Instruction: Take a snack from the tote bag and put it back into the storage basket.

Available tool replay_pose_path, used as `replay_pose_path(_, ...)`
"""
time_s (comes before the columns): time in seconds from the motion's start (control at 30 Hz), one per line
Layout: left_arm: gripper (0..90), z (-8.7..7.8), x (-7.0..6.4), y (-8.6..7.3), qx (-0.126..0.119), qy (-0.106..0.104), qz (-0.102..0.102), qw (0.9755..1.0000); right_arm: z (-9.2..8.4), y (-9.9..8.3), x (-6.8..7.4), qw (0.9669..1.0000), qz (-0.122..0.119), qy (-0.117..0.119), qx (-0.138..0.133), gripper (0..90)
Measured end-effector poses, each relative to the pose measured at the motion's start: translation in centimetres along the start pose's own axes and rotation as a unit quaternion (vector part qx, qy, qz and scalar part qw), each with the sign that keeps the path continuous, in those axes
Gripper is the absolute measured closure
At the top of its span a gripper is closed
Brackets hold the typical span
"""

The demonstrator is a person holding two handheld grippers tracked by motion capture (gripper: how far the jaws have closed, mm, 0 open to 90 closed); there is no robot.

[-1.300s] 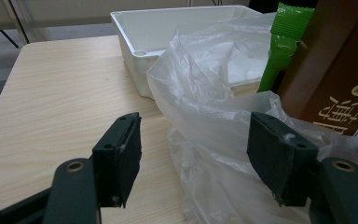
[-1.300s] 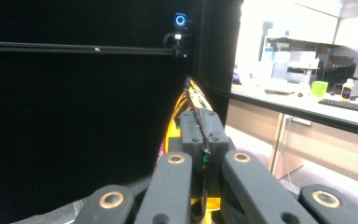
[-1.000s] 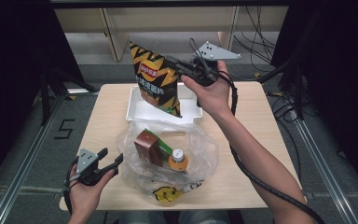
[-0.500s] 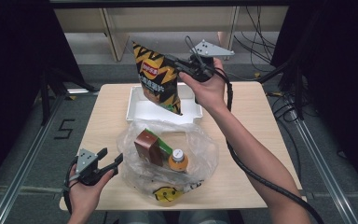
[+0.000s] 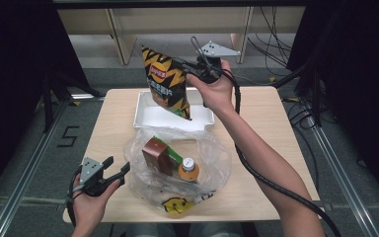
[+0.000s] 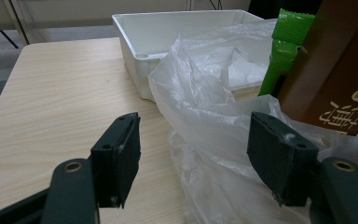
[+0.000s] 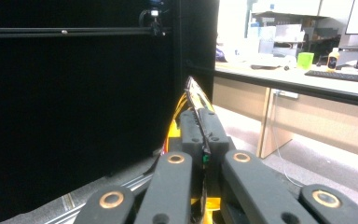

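A yellow-and-black chip bag (image 5: 166,84) hangs in the air over the white tray (image 5: 205,121), pinched at its top edge by my right gripper (image 5: 183,66). In the right gripper view the bag's edge (image 7: 196,103) stands upright between the closed jaws of that gripper (image 7: 200,133). A clear plastic bag (image 5: 212,163) lies on the table, holding a brown carton (image 5: 157,154), a green pack and an orange-capped bottle (image 5: 188,169). My left gripper (image 5: 119,169) rests open at the plastic bag's left edge; its jaws (image 6: 196,161) straddle a fold of the plastic bag (image 6: 205,107) without closing.
The wooden table (image 5: 113,118) has bare room on its left and right sides. A person's right forearm (image 5: 266,163) crosses the right half. A cable trails from the right gripper. Metal rails and dark curtains flank the table; a desk stands behind.
The right gripper has carried the chip bag slightly right and a little lower over the tray. The left gripper has stayed put.
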State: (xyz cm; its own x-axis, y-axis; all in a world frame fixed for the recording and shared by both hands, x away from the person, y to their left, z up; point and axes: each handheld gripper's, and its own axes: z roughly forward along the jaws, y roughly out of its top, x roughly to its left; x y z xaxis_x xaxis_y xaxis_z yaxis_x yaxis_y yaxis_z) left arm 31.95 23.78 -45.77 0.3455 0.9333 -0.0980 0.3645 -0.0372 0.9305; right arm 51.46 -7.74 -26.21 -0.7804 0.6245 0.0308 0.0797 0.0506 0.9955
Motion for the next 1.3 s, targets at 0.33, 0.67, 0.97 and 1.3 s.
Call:
replay_pose_path(0.33, 34.2, 0.0, 0.1, 0.0, 0.001, 0.001, -0.001, 1.0, 1.1, -0.5, -0.7, 0.9999, 0.001, -0.009, 0.009, 90.0)
replay_pose_path(0.67, 34.3, 0.0, 0.0, 0.0, -0.001, 0.0, -0.002, 1.0, 2.5, -1.4, -1.5, 0.9996, 0.016, -0.013, 0.02, 90.0)
replay_pose_path(0.97, 34.3, 0.0, 0.0, 0.0, -0.001, -0.001, -0.001, 1.0, 3.7, -2.4, -2.2, 0.9991, 0.022, -0.021, 0.028, 90.0)
replay_pose_path(1.3, 34.4, 0.0, 0.0, -0.1, 0.0, -0.001, -0.001, 1.0, 4.9, -3.6, -2.8, 0.998, 0.028, -0.031, 0.048, 90.0)
